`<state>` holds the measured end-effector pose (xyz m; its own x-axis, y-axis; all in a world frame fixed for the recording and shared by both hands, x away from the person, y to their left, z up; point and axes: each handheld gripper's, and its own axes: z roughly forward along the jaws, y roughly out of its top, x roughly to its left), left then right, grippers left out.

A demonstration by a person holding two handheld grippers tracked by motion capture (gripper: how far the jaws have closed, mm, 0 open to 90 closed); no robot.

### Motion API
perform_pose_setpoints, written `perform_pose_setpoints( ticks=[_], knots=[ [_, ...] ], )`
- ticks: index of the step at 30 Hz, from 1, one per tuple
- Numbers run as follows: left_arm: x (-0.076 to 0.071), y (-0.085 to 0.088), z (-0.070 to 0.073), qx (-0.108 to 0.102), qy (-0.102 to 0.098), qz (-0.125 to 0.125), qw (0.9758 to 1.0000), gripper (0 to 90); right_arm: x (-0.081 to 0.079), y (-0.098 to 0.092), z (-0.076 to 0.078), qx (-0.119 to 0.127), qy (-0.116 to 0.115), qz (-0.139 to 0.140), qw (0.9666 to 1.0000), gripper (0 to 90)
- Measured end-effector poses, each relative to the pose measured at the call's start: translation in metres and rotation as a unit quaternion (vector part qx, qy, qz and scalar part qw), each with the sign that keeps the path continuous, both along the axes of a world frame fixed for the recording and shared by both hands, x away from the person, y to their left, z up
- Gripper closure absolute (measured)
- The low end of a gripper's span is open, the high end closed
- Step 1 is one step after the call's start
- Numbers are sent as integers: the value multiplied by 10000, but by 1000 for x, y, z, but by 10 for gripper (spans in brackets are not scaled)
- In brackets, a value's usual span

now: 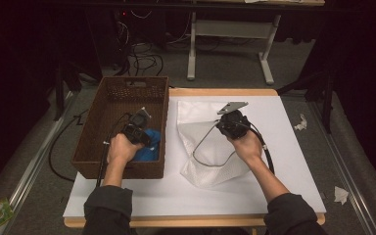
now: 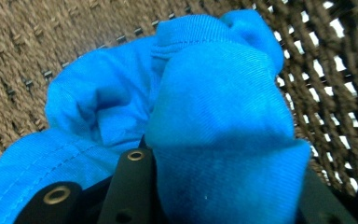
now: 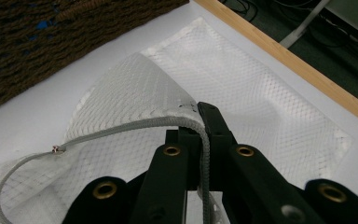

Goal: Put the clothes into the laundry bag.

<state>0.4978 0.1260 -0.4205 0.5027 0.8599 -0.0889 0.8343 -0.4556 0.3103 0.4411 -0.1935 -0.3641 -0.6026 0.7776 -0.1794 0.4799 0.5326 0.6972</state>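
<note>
The left claw (image 1: 138, 128) is down inside the wicker basket (image 1: 108, 93), and in the left gripper view a thick fold of the blue cloth (image 2: 223, 121) sits bunched between its black jaws, which are closed in on it partway. Over on the white desk (image 1: 284, 147), the right claw (image 3: 201, 122) is clamped tight on the grey zipper edge (image 3: 135, 128) of the white mesh laundry bag (image 1: 210, 166), holding that rim up so the mouth gapes toward the basket. By the look of it, the cloth is about to go into the bag. To do that well, the left hand should lift straight up until the trailing fabric clears the basket wall, then swing across low. The right hand's job is to keep the rim high and taut. Only a fold is pinched, so a slow carry suits; a snag on the weave could pull it free.
</note>
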Motion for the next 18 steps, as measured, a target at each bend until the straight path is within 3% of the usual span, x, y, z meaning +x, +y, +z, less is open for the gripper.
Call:
perform_pose_setpoints(
  ticks=[9, 18],
  knots=[
    [-2, 0, 6, -150, -181, 15, 9997, 660, 0, -5, 1, 18, 2, 3, 10000, 895],
    [-4, 0, 14, -249, -234, 12, 9994, 660, 0, -3, 1, 31, 1, -9, 10000, 895]
  ],
)
